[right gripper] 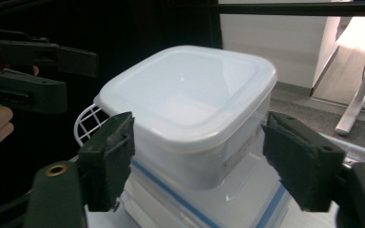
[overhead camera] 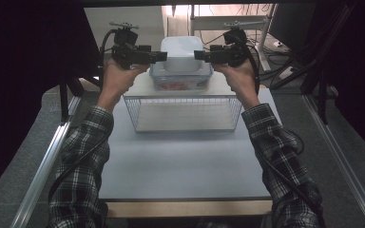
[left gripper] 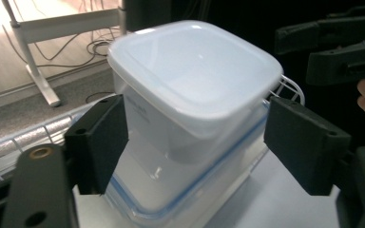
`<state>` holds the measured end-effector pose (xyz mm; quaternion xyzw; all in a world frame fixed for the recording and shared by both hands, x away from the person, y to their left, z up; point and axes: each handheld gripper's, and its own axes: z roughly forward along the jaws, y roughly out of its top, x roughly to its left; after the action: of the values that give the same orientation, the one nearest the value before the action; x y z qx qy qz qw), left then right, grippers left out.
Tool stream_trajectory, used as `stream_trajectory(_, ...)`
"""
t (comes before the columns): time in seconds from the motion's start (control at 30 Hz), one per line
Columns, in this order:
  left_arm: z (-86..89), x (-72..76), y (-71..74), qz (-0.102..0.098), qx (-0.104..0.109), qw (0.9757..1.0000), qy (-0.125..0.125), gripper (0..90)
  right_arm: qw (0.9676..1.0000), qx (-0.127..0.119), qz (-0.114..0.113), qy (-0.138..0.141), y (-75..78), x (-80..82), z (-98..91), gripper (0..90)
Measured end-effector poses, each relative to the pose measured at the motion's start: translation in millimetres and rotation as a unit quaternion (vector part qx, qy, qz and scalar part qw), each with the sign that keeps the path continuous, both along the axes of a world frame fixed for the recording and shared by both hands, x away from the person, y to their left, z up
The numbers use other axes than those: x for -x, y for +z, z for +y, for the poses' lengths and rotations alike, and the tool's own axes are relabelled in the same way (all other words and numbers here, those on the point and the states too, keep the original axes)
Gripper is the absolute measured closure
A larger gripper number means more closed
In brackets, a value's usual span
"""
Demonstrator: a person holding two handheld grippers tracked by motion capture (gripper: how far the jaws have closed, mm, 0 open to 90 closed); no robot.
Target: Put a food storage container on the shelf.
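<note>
A white lidded tub [overhead camera: 183, 51] [left gripper: 195, 76] [right gripper: 185, 95] stands stacked on a clear box with a blue-trimmed lid [overhead camera: 179, 81] [left gripper: 180, 206] [right gripper: 164, 194]. Both rest on the flat white top of a wire basket [overhead camera: 185, 114]. My left gripper [overhead camera: 163, 57] [left gripper: 195, 142] reaches in from the left and is open, its pads on either side of the tub's near corner. My right gripper [overhead camera: 197, 55] [right gripper: 197, 161] comes in from the right, also open around the tub. Neither pair of pads visibly presses on the tub's walls. Each gripper view also catches the other gripper beyond the tub.
The wire basket stands at the far middle of a pale grey table [overhead camera: 185, 161]. Metal rails [overhead camera: 47, 161] run along both sides of the table. Desk legs and cables [overhead camera: 275, 52] lie on the floor beyond. Dark curtains flank the scene.
</note>
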<state>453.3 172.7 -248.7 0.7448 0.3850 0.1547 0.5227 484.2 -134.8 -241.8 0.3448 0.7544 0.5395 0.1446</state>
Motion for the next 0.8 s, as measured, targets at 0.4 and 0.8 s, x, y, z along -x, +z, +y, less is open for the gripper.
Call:
stream_trajectory(0.4,4.6,22.2,-26.4,-0.003,-0.019,0.9997,-0.014,10.1,0.9996,0.014,-0.016,0.021,-19.9,17.2,-7.9,16.4)
stream_trajectory(0.8,-1.1,38.0,-51.8,0.003,-0.045,0.9984,-0.033,7.2,0.9991,0.018,-0.017,0.035,-36.2,31.8,-15.6,12.2)
